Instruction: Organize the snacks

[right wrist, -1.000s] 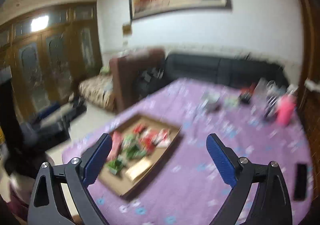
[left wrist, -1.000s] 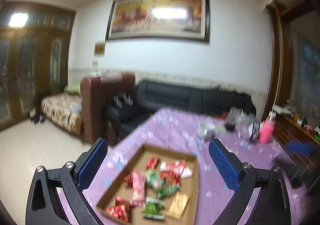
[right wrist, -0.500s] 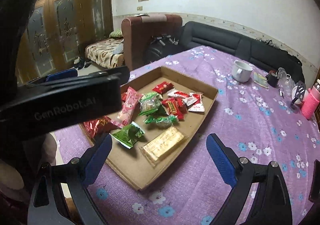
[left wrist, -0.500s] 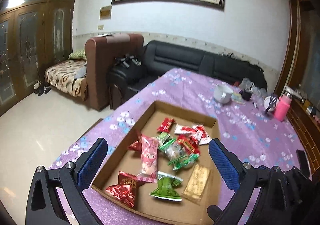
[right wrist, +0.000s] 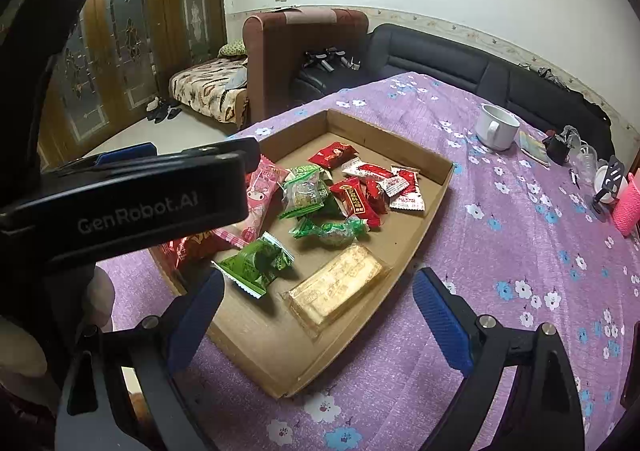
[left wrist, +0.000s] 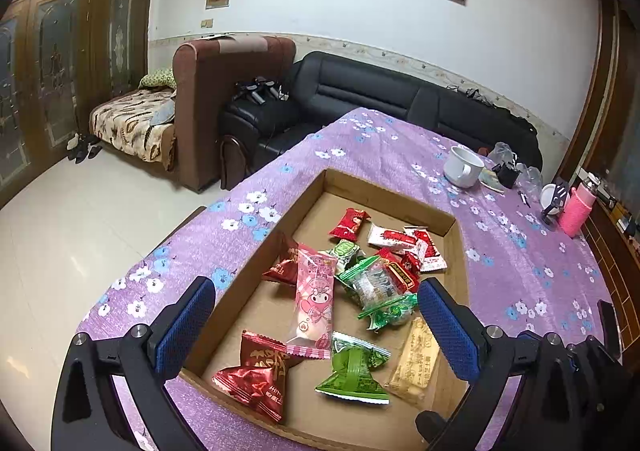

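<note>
Cardboard forms the shallow tray [left wrist: 456,247] on the purple flowered tablecloth [left wrist: 360,147], with wrapped snacks scattered inside. The left gripper [left wrist: 316,321] hovers over the tray's near end, jaws spread wide and holding nothing; the pink snack packet [left wrist: 314,301] lies between its blue pads, with a red foil packet [left wrist: 256,375] and a green packet [left wrist: 352,373] just below. The right gripper [right wrist: 320,315] is likewise spread and empty, above the tray's near right part, where the gold bar packet [right wrist: 336,287] lies between its pads.
</note>
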The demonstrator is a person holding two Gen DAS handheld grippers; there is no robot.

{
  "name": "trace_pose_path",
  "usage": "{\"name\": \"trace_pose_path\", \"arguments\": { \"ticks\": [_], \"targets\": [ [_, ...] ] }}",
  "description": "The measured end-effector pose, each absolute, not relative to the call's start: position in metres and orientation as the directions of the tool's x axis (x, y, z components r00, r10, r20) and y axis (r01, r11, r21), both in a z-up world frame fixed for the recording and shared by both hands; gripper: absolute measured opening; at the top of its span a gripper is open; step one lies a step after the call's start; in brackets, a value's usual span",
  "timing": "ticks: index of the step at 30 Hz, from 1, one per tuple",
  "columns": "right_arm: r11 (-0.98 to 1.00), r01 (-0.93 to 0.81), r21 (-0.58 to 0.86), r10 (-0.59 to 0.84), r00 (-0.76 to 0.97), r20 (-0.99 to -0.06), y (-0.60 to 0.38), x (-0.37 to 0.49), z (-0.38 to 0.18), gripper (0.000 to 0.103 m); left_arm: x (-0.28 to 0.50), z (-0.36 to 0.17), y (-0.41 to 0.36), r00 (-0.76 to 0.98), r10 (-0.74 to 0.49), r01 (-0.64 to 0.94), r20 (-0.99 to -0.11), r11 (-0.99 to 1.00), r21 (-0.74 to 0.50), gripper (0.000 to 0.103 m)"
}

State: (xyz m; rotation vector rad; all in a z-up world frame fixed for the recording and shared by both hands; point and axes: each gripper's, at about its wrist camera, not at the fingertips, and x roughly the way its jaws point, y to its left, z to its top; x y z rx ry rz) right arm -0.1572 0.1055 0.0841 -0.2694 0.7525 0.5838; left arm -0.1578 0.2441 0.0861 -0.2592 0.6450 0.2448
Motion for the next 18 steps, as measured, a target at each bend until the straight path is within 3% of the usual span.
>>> {"name": "trace_pose_path", "arguments": {
  "ticks": [18],
  "targets": [
    [0.808, -0.59, -0.001, 0.415, 0.57, -0.709, 0.1003, -0.1565, 0.078, 0.095, -0.1539, 0.0805, 0.241, 0.767, 0.112, -0.283, -0.632, 0.943, -0.177, 0.102]
  ]
}}
